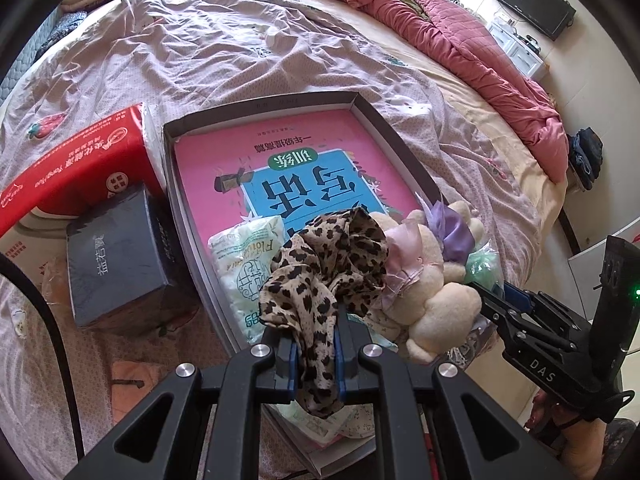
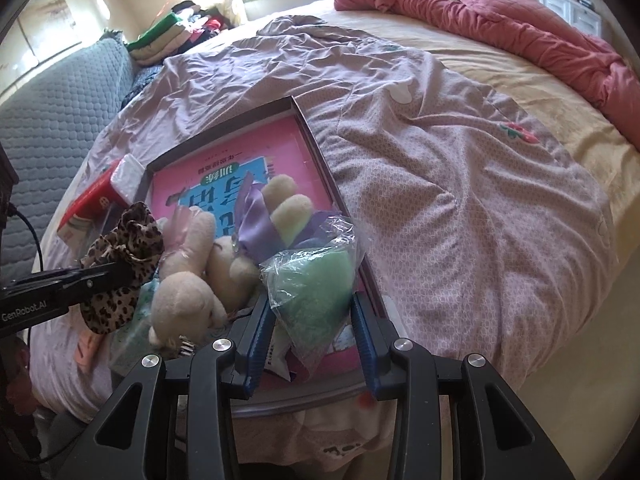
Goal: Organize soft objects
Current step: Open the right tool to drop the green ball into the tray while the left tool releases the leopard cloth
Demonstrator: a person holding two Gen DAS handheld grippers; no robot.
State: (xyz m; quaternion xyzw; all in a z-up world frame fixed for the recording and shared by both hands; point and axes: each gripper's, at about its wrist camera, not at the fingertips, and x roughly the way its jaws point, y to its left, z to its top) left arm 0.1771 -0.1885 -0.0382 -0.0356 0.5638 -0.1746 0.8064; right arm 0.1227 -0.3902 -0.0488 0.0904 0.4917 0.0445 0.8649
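My left gripper (image 1: 316,354) is shut on a leopard-print cloth (image 1: 324,264), which bunches up above the near end of a shallow grey box (image 1: 260,106). A pink book (image 1: 280,160) lies flat in the box. On it rest a white tissue pack (image 1: 248,256) and cream plush toys (image 1: 432,292) with purple ribbons. In the right wrist view my right gripper (image 2: 310,304) is shut on a green sponge in a clear plastic bag (image 2: 316,292), held over the box's near right corner beside the plush toys (image 2: 188,292). The left gripper (image 2: 116,276) with the leopard cloth (image 2: 124,248) shows at the left.
A red tissue carton (image 1: 80,168) and a dark box (image 1: 116,256) sit left of the grey box on the wrinkled lilac bedsheet (image 1: 200,52). A rolled pink quilt (image 1: 460,40) lies along the far right. Folded clothes (image 2: 168,36) pile beyond a grey headboard (image 2: 52,120).
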